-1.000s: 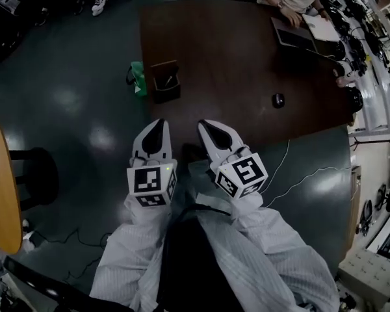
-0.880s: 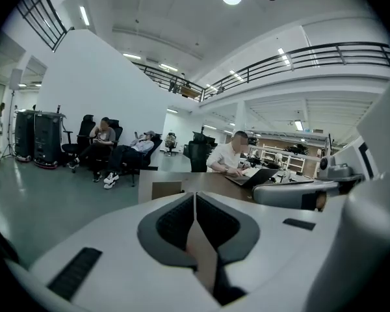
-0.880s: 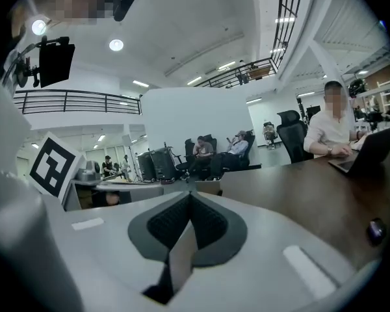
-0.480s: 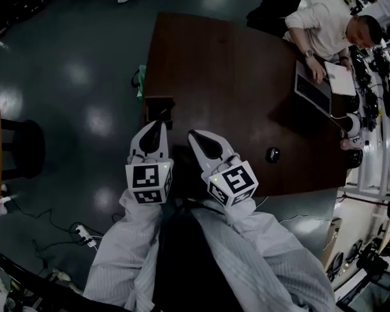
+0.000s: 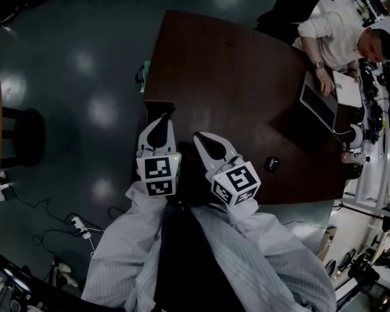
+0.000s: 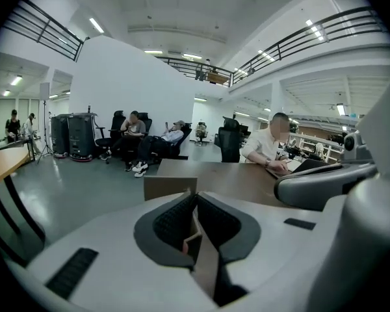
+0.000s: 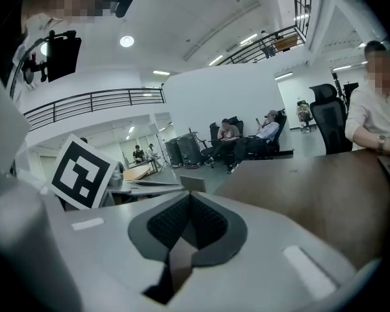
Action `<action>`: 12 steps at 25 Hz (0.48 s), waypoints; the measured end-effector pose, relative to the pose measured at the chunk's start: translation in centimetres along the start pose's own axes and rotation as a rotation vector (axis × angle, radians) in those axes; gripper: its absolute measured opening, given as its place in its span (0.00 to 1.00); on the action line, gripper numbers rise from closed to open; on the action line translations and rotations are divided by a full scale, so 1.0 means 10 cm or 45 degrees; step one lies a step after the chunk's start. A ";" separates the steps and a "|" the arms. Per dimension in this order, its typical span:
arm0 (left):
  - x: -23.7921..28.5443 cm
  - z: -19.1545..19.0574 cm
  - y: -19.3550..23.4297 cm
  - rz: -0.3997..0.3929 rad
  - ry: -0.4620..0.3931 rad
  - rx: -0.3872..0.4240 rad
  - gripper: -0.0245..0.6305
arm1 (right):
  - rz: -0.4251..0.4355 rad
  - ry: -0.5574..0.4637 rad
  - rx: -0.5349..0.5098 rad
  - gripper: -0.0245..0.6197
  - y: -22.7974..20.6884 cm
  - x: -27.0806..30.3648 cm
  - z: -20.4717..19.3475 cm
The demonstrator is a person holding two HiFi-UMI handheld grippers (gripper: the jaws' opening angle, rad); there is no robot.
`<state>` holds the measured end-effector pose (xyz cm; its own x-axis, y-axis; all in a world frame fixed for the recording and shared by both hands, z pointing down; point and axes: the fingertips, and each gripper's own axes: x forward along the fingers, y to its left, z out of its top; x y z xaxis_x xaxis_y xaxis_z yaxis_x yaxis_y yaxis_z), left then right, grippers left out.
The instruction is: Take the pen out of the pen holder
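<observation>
The brown box-shaped pen holder stands at the near left corner of the dark wooden table. My left gripper is shut and empty, its tip just short of the holder and covering its near side. In the left gripper view the holder shows right beyond the shut left gripper. The pen does not show clearly. My right gripper is shut and empty over the table's near edge, to the right of the holder. In the right gripper view the holder peeks over the shut right gripper.
A person sits at the table's far right with a laptop. A black mouse lies near the front edge. A green item hangs at the table's left edge. A stool and a power strip stand on the floor at left.
Both grippers have moved forward toward the table's near left corner. The left one now partly covers the pen holder. Both stay shut.
</observation>
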<state>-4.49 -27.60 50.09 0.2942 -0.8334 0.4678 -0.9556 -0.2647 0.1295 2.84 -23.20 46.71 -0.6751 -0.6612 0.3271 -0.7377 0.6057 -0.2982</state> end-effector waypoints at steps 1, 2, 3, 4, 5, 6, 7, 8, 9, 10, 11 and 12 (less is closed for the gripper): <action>0.04 -0.03 -0.02 -0.010 0.018 -0.001 0.09 | -0.005 0.005 0.003 0.04 -0.01 -0.01 -0.01; 0.08 -0.06 -0.02 -0.017 0.035 -0.002 0.16 | -0.011 0.008 0.005 0.04 -0.02 -0.01 -0.02; 0.12 -0.09 -0.01 -0.018 0.048 0.000 0.17 | -0.017 0.009 0.009 0.04 -0.03 -0.01 -0.03; 0.15 -0.11 -0.01 -0.013 0.056 0.005 0.19 | -0.024 0.009 0.014 0.04 -0.05 -0.02 -0.04; 0.18 -0.13 -0.02 -0.006 0.062 0.013 0.20 | -0.031 0.010 0.018 0.04 -0.07 -0.03 -0.04; 0.22 -0.15 -0.05 0.002 0.066 0.022 0.21 | -0.038 0.011 0.022 0.04 -0.10 -0.06 -0.05; 0.26 -0.16 -0.07 0.013 0.068 0.032 0.23 | -0.043 0.011 0.027 0.04 -0.14 -0.08 -0.05; 0.29 -0.17 -0.07 0.029 0.068 0.041 0.23 | -0.049 0.010 0.033 0.04 -0.17 -0.11 -0.06; 0.33 -0.17 -0.07 0.047 0.067 0.052 0.24 | -0.054 0.008 0.039 0.04 -0.19 -0.12 -0.06; 0.36 -0.17 -0.05 0.067 0.065 0.063 0.25 | -0.061 0.006 0.045 0.04 -0.21 -0.13 -0.06; 0.39 -0.17 -0.03 0.084 0.063 0.074 0.25 | -0.068 0.005 0.051 0.04 -0.23 -0.14 -0.06; 0.42 -0.17 -0.03 0.096 0.064 0.082 0.25 | -0.076 0.005 0.057 0.04 -0.25 -0.16 -0.06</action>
<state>-3.04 -30.17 53.54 0.2192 -0.8273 0.5173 -0.9714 -0.2345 0.0366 5.74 -23.39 47.51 -0.6299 -0.6939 0.3489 -0.7761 0.5447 -0.3179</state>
